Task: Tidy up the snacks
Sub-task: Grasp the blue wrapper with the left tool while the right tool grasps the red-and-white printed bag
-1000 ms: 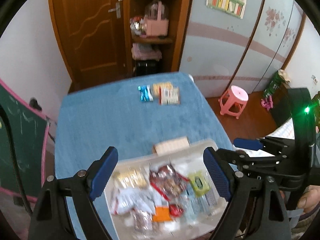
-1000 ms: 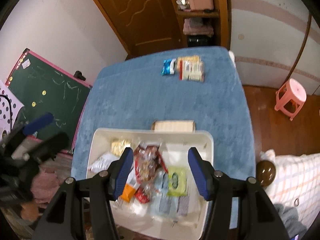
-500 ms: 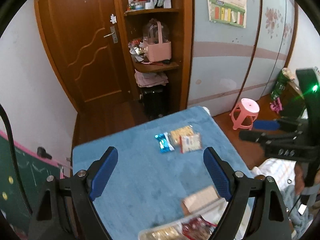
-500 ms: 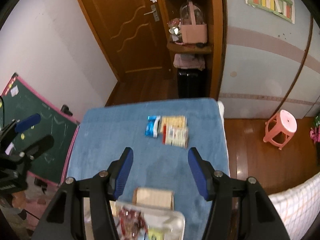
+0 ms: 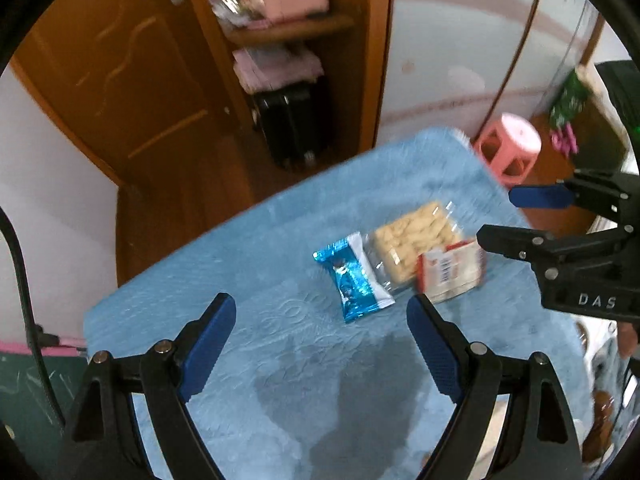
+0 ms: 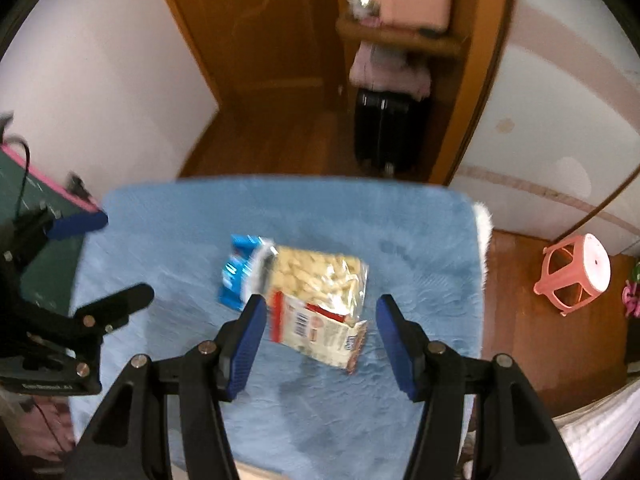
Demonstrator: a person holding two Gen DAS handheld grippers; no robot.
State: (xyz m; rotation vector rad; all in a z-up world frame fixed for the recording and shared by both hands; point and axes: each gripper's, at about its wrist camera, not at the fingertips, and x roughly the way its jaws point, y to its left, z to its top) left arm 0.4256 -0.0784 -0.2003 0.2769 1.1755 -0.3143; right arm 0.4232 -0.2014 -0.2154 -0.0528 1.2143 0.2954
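Presently both the left gripper point(image 5: 320, 344) and right gripper point(image 6: 320, 344) hang open and empty over three snack packets point(image 6: 312, 292) overlapping on the blue cloth point(image 6: 400, 220) (frames blurred), so closing could pinch two packets together.

On the black body of my right tool point(image 5: 520, 216), at the right edge of the left wrist view, I read the white letters "DAS". The red-and-white snack packet point(image 6: 316, 332) shows a barcode and print too blurred to read. The white line on my left tool point(image 6: 100, 264) is also illegible.
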